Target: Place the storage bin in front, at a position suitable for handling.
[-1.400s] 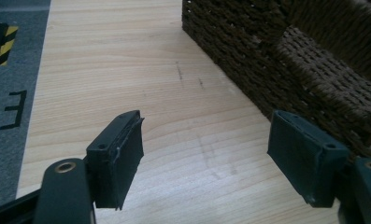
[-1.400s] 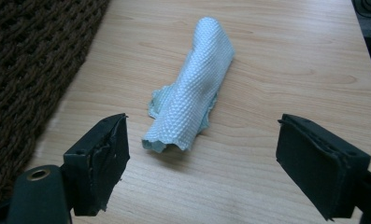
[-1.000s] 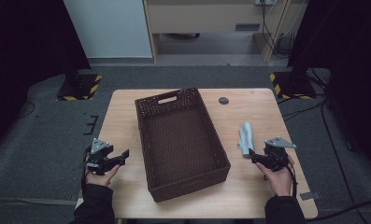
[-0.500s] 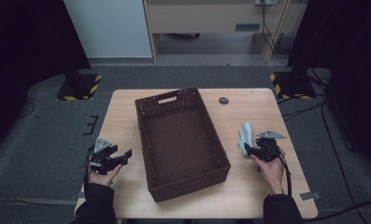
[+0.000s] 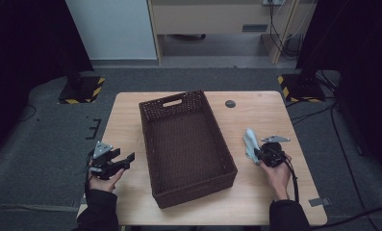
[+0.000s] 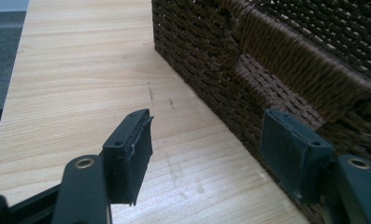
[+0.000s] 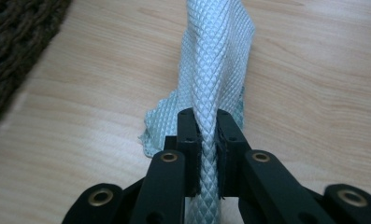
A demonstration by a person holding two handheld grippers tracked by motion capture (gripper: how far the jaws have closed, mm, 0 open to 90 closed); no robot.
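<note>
A pale blue-grey quilted cloth (image 5: 249, 142) (image 7: 216, 70) lies on the wooden table to the right of a dark brown woven basket (image 5: 186, 144). My right gripper (image 5: 258, 155) (image 7: 207, 154) has just closed its jaws and is shut on a raised fold of the cloth at its near end; the fold stands pinched between the pads. My left gripper (image 5: 123, 160) (image 6: 216, 149) hovers at the table's left side, open, with nothing between its fingers, beside the basket's wall (image 6: 267, 70).
The basket stands at a slant in the middle of the table (image 5: 285, 115), its inside bare. A small dark round disc (image 5: 230, 103) lies near the far edge. Bare wood runs left of the basket (image 6: 80, 70) and around the cloth.
My right gripper moved forward and left onto the cloth's near end, and its jaws went from wide open to shut on a fold. The left gripper stayed where it was.
</note>
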